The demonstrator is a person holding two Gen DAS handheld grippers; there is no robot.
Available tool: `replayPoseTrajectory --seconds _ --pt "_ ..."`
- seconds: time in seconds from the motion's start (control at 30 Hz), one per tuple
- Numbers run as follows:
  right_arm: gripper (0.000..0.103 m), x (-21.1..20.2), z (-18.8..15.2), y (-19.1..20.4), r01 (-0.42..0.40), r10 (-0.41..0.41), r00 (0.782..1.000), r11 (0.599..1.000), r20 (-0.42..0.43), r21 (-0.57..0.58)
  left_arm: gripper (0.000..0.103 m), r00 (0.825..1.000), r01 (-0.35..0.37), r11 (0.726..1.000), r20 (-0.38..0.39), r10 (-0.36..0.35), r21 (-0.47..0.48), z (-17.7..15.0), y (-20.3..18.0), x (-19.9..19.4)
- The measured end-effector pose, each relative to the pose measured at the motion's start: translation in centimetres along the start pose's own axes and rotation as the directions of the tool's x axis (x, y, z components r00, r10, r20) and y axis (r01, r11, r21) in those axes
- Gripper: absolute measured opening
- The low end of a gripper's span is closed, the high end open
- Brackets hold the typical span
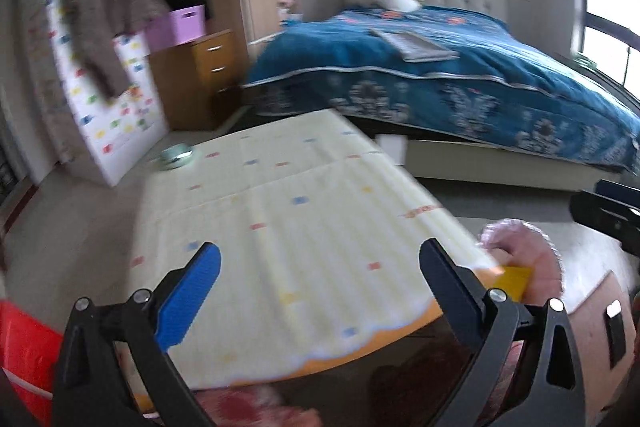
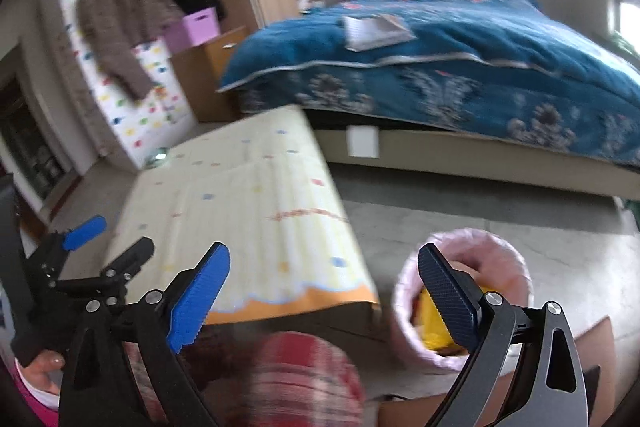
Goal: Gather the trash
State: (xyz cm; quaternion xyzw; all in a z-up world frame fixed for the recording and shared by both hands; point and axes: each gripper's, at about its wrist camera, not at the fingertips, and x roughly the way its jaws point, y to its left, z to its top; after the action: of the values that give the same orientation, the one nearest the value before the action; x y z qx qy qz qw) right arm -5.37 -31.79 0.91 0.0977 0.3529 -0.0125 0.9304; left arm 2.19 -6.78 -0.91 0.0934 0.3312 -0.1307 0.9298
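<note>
A small bin with a pink liner [image 2: 464, 307] stands on the floor right of the low table; yellow trash [image 2: 434, 325] lies inside it. It also shows in the left wrist view [image 1: 528, 267], partly behind my finger. My right gripper [image 2: 324, 291] is open and empty, held above the table's near right corner and the bin. My left gripper [image 1: 320, 287] is open and empty over the table's near edge; it also shows in the right wrist view [image 2: 108, 237], to the left. Both views are blurred.
A low table with a pale yellow dotted cloth [image 1: 288, 219] fills the middle. A round tin [image 1: 176, 155] sits at its far left corner. A red checked thing [image 2: 304, 375] lies below the table edge. A red tub [image 1: 24, 347] is at left. A blue-covered bed [image 1: 440, 75] stands behind.
</note>
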Motion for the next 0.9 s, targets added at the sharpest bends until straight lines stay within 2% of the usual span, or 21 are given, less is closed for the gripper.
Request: replayPoseTrajectory --seconds 0.27,0.43,0.6,0.9 --pt "0.097 0.3 0.4 8.0 -0.043 0.042 0.999 0.991 -0.012 -0.124 0.097 0.988 -0.152 0.979 -0.046 0.147 -0.137 -2.0 8.1 -3.4" --pt "0.097 0.4 0.3 11.7 -0.039 0.041 0.999 0.985 0.008 -0.17 0.097 0.973 -0.23 0.963 -0.067 0.222 -0.143 -3.0 10.1 -5.7" --pt "0.097 -0.6 0.0 13.6 -0.044 0.052 0.998 0.978 0.034 -0.204 0.097 0.972 -0.23 0.959 -0.075 0.221 -0.163 -3.3 10.8 -7.4" --pt "0.097 -2.3 0.5 13.4 -0.056 0.068 0.997 0.971 0.047 -0.232 0.097 0.976 -0.216 0.961 -0.062 0.208 -0.173 -2.8 10.5 -8.8"
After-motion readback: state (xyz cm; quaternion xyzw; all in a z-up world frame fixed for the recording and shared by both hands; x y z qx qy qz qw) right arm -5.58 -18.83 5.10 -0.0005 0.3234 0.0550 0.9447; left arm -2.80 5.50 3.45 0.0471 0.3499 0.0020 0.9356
